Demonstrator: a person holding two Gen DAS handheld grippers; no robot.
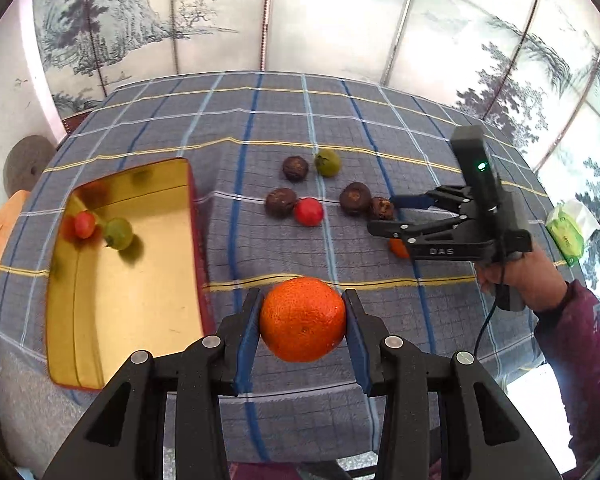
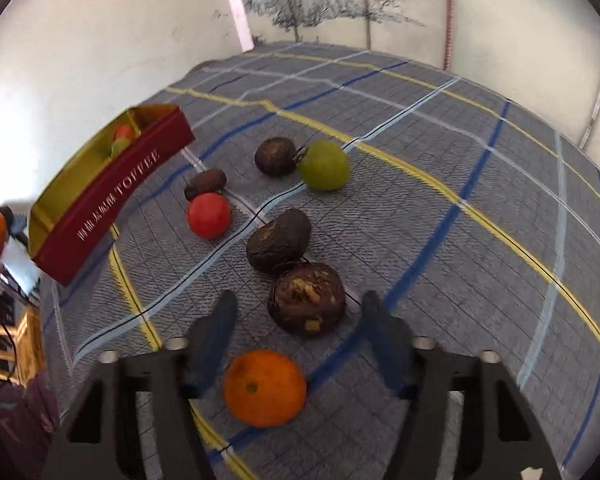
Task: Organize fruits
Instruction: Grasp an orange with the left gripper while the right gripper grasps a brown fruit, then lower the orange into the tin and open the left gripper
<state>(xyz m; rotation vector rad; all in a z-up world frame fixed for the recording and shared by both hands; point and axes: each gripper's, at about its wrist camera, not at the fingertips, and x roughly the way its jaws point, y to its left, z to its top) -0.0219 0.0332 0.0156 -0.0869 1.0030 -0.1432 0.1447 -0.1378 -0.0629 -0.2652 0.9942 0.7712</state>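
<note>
My left gripper [image 1: 303,316] is shut on a large orange [image 1: 302,319], held above the checked cloth just right of the gold tin [image 1: 140,312]. The tin holds a red fruit [image 1: 85,224] and a green fruit [image 1: 118,233]. My right gripper [image 2: 298,312] is open and hovers over a dark brown fruit [image 2: 307,298], with a small orange [image 2: 265,388] lying on the cloth between its arms. It also shows in the left wrist view [image 1: 386,213]. On the cloth lie a red fruit [image 2: 209,215], a green fruit [image 2: 324,165] and other dark fruits [image 2: 278,240].
The tin has a red outer wall with white lettering [image 2: 112,200] and stands at the table's left. A green tissue pack [image 1: 566,234] lies at the right edge. A painted screen stands behind the table. The cloth [image 1: 260,120] reaches the table edges.
</note>
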